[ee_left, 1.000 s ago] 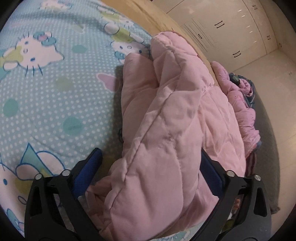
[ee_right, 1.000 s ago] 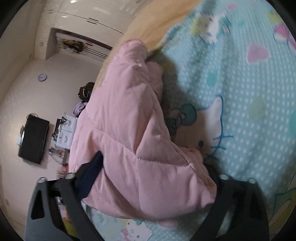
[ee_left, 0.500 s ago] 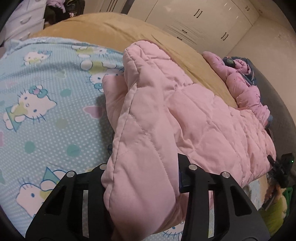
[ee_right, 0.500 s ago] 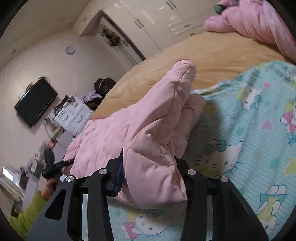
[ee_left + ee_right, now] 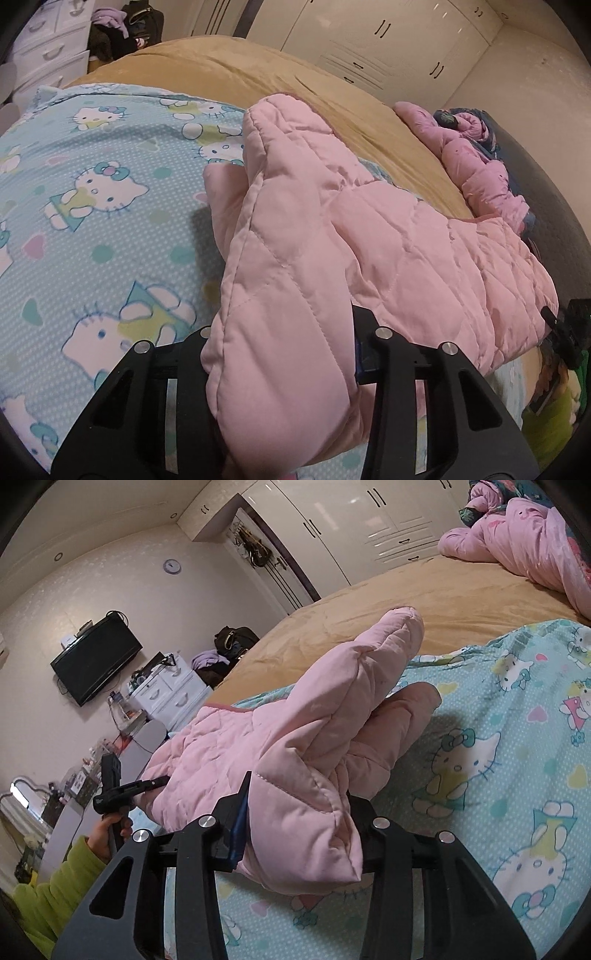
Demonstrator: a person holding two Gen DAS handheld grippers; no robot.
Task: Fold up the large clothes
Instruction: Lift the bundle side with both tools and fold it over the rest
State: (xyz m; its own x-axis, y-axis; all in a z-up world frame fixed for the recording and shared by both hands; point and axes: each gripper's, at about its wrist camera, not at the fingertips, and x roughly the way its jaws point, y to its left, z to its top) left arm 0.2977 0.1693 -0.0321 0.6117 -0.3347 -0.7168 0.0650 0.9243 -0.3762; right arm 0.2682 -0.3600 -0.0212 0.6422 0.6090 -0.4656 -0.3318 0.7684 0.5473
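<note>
In the left wrist view, the left gripper (image 5: 280, 354) points down toward the bed (image 5: 229, 62), and its fingers (image 5: 365, 354) have just closed and now pinch a thick fold of the pink quilted jacket (image 5: 332, 236), which runs from 6 o'clock up to 12 and over to 3 o'clock on the cat-print sheet (image 5: 92, 221). In the right wrist view, the right gripper (image 5: 299, 834) is tilted less steeply, and its fingers (image 5: 238, 823) have just closed on another corner of the jacket at 6 o'clock. At 8 o'clock a hand (image 5: 110, 830) in a green sleeve (image 5: 51, 893) holds the left gripper at the jacket's far edge.
</note>
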